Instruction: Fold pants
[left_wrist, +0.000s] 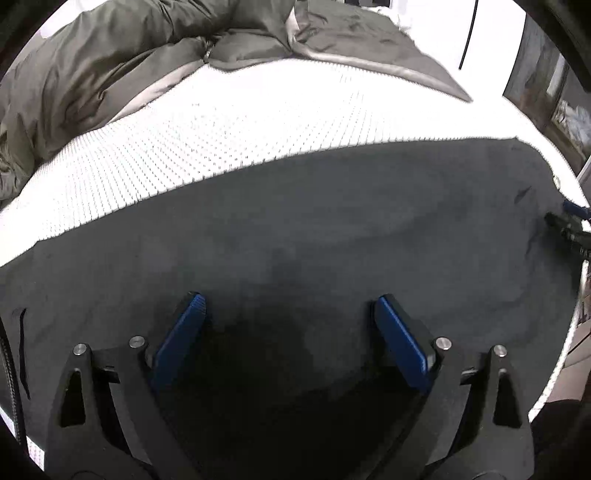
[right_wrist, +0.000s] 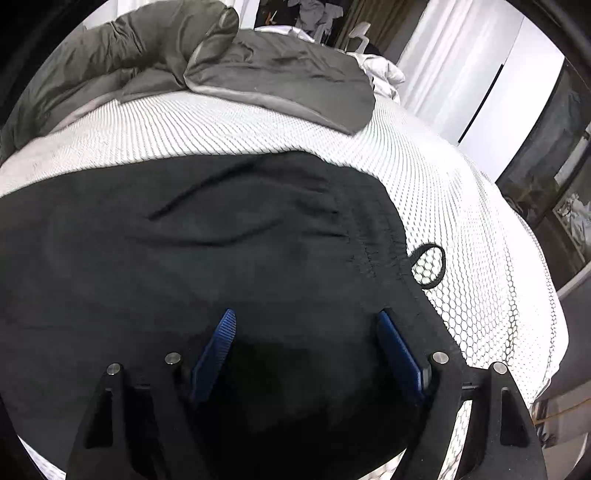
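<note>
The pants (left_wrist: 314, 229) are spread flat on a white mesh cover (left_wrist: 184, 147) over a bed, and they fill the near half of both views. In the left wrist view the far edge of the dark cloth is seen running from the lower left up to the upper right, with bare cover beyond it. In the right wrist view the gathered waistband (right_wrist: 384, 236) is seen at the right end of the cloth, and a loop of drawstring (right_wrist: 428, 266) lies on the cover just beside it. A long crease (right_wrist: 207, 192) is seen across the far part of the cloth.

The left gripper (left_wrist: 290, 304) is held over the pants, pointing down at them. Its jaws are spread wide and nothing is held between the blue pads (left_wrist: 181, 339); only flat cloth is seen below the gap. The right gripper (right_wrist: 306, 319) is held over the waist end, its right finger close to the cloth's edge. Its jaws are likewise wide apart and empty. Whether the fingertips touch the cloth cannot be told.

A grey duvet (right_wrist: 147, 51) is bunched at the far side of the bed, well apart from the pants. White curtains (right_wrist: 443, 55) are seen at the far right.
</note>
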